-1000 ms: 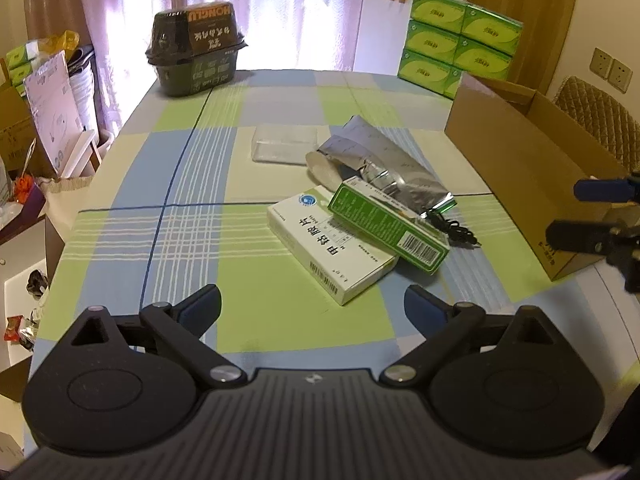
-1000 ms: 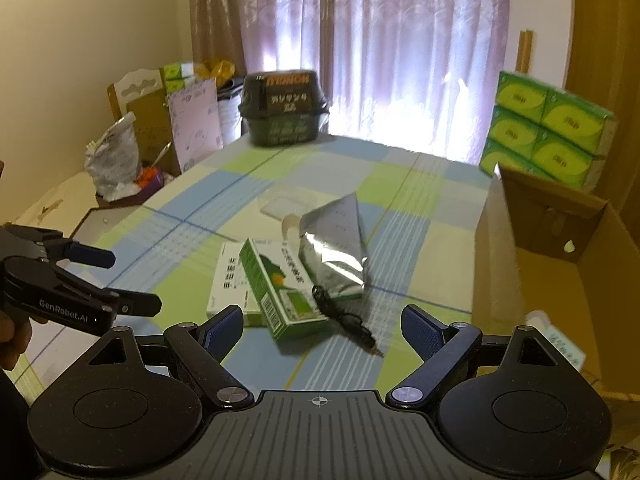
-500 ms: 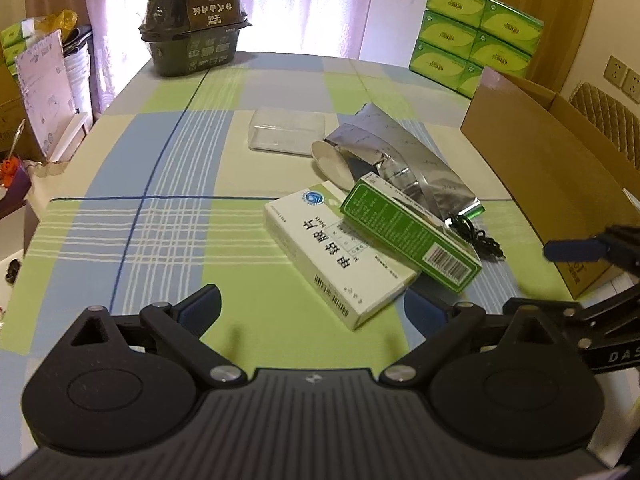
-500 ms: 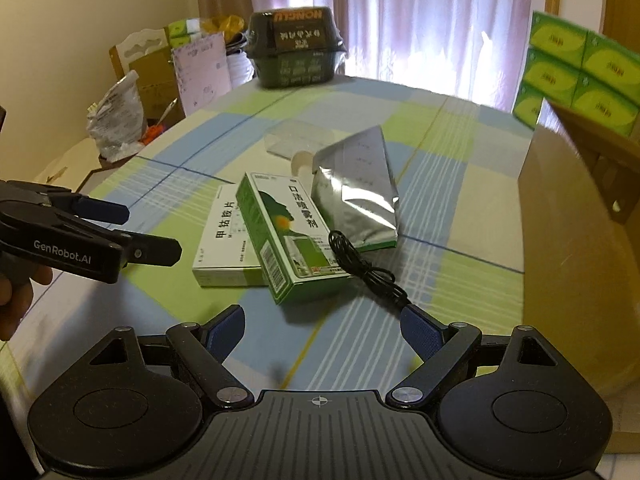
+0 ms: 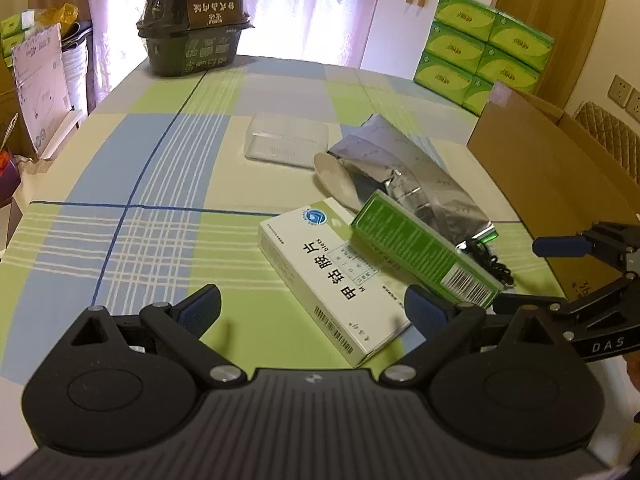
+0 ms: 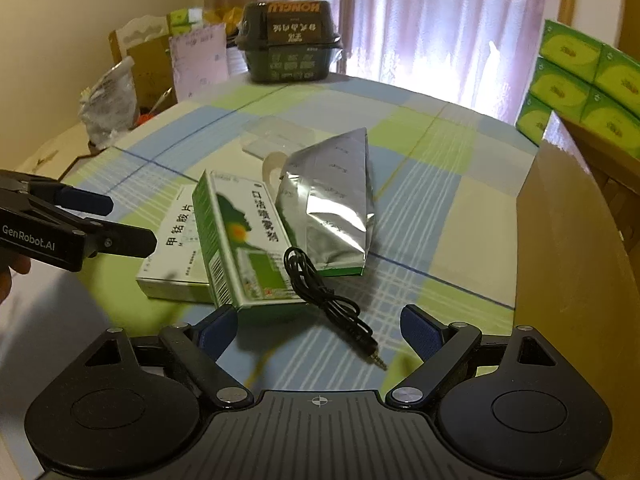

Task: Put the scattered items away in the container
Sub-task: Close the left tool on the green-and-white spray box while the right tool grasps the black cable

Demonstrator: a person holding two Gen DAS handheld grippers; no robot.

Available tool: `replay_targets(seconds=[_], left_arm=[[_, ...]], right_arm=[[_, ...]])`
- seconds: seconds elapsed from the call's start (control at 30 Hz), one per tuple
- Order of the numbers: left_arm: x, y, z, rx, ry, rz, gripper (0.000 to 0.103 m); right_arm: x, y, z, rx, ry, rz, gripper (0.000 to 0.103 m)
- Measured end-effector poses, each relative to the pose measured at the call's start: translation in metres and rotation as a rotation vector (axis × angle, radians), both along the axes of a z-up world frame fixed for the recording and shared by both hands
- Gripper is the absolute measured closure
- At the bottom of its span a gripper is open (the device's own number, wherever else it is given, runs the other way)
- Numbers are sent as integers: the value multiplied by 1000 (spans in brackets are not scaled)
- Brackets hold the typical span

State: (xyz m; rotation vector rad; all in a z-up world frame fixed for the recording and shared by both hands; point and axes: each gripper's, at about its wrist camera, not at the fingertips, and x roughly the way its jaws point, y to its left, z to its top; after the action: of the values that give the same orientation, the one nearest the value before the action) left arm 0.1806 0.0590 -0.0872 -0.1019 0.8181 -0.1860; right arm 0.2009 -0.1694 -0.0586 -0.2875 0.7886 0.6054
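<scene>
Both grippers are seen spread wide, nothing held. The left gripper (image 5: 312,306) is poised low over the near end of the white box (image 5: 334,276); the right gripper (image 6: 318,326) is poised just short of the green box (image 6: 244,240) and the cable (image 6: 326,298), w/ its left pad close beside the green box's near corner.

The clutter sits mid-table on the checked cloth (image 5: 152,184): white box flat, green box leaning across its far side, foil pouch (image 6: 334,204) just beyond, touching or nearly so, and a clear tray (image 5: 286,144) farther back. The cable is draped from the green box's edge down to the cloth, plug end nearest the right gripper. The carton (image 5: 548,176), presumably the container, stands at the right edge of the table, open top.

Handling, as judged: both boxes prob. light, stiff cardboard, best pinched across the narrow width near an end; too hard a squeeze could dent them. The green box may slide off when the white one is lifted. Pouch is likely slick & crinkly, so best taken at the sealed edge. The cable is thin, floppy, likely to slip; better caught at the coiled part than at the plug.
</scene>
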Motion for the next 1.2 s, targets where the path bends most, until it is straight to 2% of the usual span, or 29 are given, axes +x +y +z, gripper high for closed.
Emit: replay_targets(seconds=[0.2,0.33,0.4,0.47,0.53,0.63,0.67,0.9,1.1,1.2], left_arm=[[0,-7,0,57,-17,-25,7],[0,-7,1,43,-20,-27,6],[0,-8,1,43,-20,-31,6],[0,-10,2,43,-18,-40,6],[-1,-11,4,43,-20,-48,6],[-1,-12,6,46,-21,-51,6],[-1,-12,6,43,-19,-54,6],[-2,-13,9,22,-16,-69,6],[-3,-10,13,-40,-16,-70,6],[-3,-16,12,-18,-10,-84,6]], right_arm=[[-3,9,-6,-25,20,52,12],[3,10,-16,-97,3,60,12],[10,8,-23,-96,24,62,13],[17,7,-28,-69,53,78,39],[23,6,-30,-38,74,72,44],[24,7,-28,-27,86,73,75],[23,7,-27,-26,90,78,78],[3,19,-22,20,114,155,81],[-12,33,-23,60,164,244,81],[-14,33,-24,32,163,220,81]])
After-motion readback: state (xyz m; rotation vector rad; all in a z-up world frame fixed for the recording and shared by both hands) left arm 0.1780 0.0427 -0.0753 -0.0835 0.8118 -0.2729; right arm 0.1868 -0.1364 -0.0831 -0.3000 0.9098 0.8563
